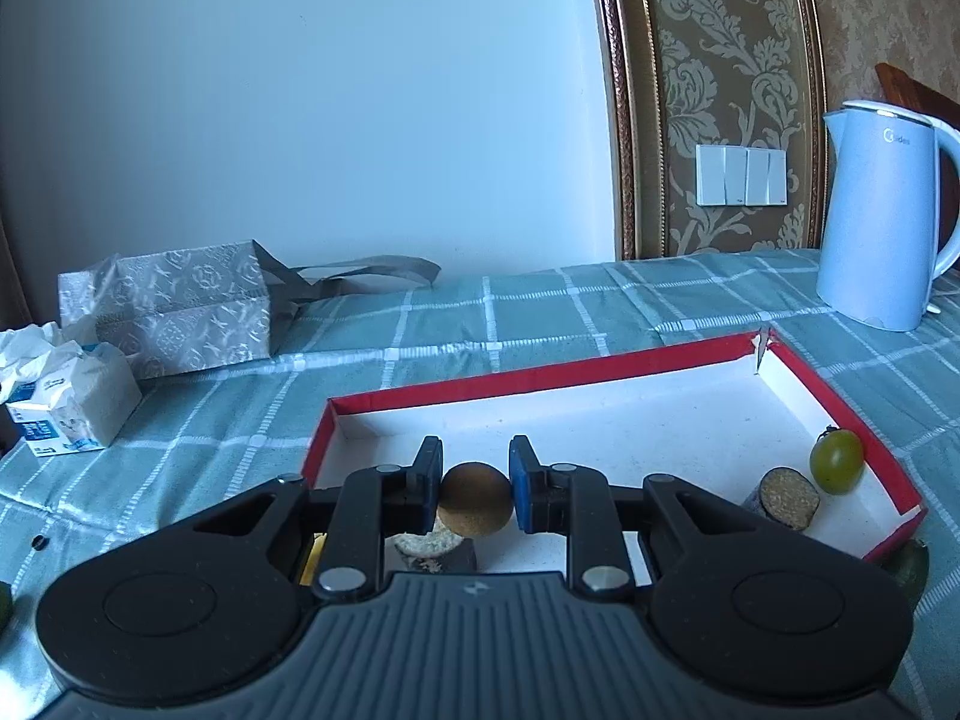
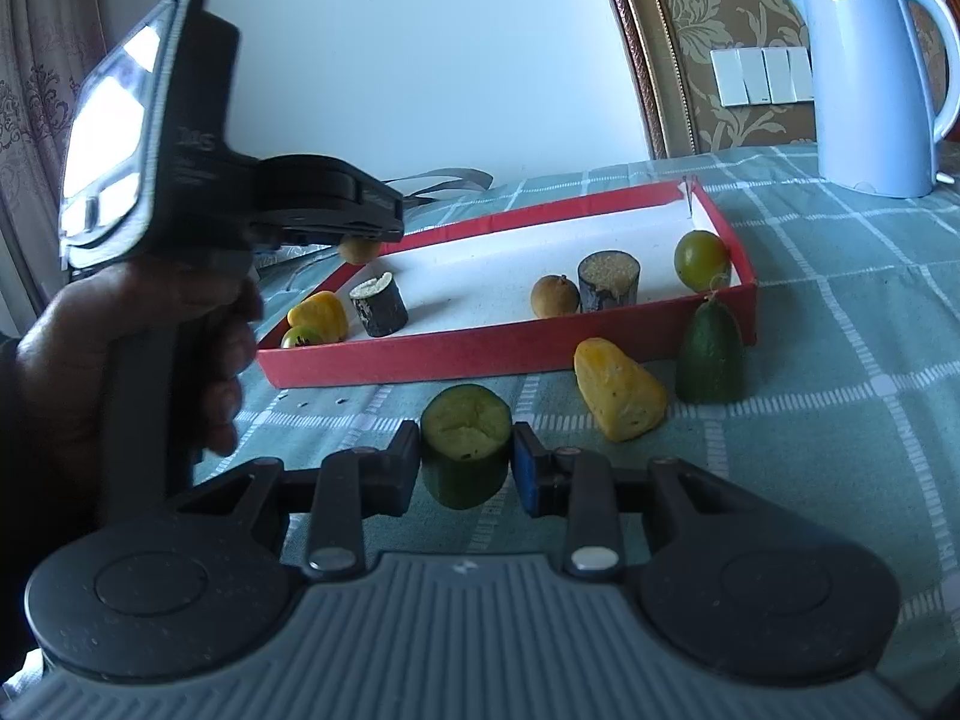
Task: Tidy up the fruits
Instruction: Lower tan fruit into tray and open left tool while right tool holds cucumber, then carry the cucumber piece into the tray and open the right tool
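My left gripper [image 1: 475,483] is shut on a small brown round fruit [image 1: 474,510] and hangs over the left end of a red box with a white inside [image 1: 600,378]. The right wrist view shows that same gripper [image 2: 366,234] in a person's hand [image 2: 120,348], with the brown fruit [image 2: 358,251] at its tips. My right gripper [image 2: 465,456] is shut on a green cut cylinder [image 2: 465,450] just above the cloth, in front of the box [image 2: 510,354]. Inside the box lie a yellow piece [image 2: 319,313], a dark cylinder [image 2: 379,306], a brown fruit [image 2: 553,296], a second dark cylinder [image 2: 607,281] and a green round fruit [image 2: 701,260].
On the checked cloth in front of the box lie a yellow chunk [image 2: 618,390] and a green cone-shaped piece [image 2: 711,354]. A pale blue kettle [image 2: 876,72] stands at the back right. A silver gift bag [image 1: 168,312] and a tissue pack [image 1: 72,408] sit at the left.
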`<act>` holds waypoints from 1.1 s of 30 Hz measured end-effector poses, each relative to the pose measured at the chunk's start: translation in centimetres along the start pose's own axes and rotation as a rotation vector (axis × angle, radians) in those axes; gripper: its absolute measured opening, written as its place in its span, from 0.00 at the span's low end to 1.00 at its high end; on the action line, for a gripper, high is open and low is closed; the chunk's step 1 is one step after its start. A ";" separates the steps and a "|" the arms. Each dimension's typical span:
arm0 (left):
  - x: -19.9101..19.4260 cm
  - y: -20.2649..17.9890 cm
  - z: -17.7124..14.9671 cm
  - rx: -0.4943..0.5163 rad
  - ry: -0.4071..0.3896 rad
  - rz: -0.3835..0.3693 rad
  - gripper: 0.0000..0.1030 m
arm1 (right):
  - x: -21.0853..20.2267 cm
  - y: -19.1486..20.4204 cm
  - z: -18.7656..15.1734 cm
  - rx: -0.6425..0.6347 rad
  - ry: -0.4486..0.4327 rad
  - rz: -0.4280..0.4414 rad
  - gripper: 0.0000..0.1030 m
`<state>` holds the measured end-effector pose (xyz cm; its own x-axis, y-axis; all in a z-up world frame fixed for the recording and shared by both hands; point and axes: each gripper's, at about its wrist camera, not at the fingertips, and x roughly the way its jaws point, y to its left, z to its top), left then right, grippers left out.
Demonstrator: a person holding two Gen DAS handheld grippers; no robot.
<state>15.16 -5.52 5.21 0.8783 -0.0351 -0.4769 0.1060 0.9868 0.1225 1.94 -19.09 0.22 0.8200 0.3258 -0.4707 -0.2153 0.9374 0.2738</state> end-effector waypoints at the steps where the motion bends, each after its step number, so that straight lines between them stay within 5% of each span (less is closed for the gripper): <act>1: 0.4 -0.1 0.0 -0.002 0.009 -0.008 0.23 | 0.0 0.0 0.0 0.001 0.001 0.001 0.30; 4: 1.4 -0.1 -0.1 -0.020 0.022 0.014 0.31 | 0.1 0.0 0.0 0.005 0.004 0.003 0.30; 8: 2.0 0.2 -0.3 -0.040 0.015 0.022 0.78 | 0.3 -0.2 0.1 0.013 0.008 0.006 0.30; 19: -1.9 2.6 -1.3 -0.076 -0.018 0.017 0.80 | 0.4 -0.3 0.1 0.017 0.009 0.008 0.30; 26: -7.9 5.3 -5.6 -0.140 -0.019 -0.013 0.80 | 0.3 -0.2 0.0 0.009 0.005 0.004 0.30; 33: -8.4 5.5 -8.5 -0.139 0.016 -0.029 0.80 | 0.3 0.3 0.0 -0.015 0.010 -0.010 0.30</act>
<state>4.36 1.53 2.46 0.8682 -0.0626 -0.4923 0.0645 0.9978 -0.0130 2.10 -18.74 0.15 0.8169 0.3171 -0.4818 -0.2148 0.9425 0.2562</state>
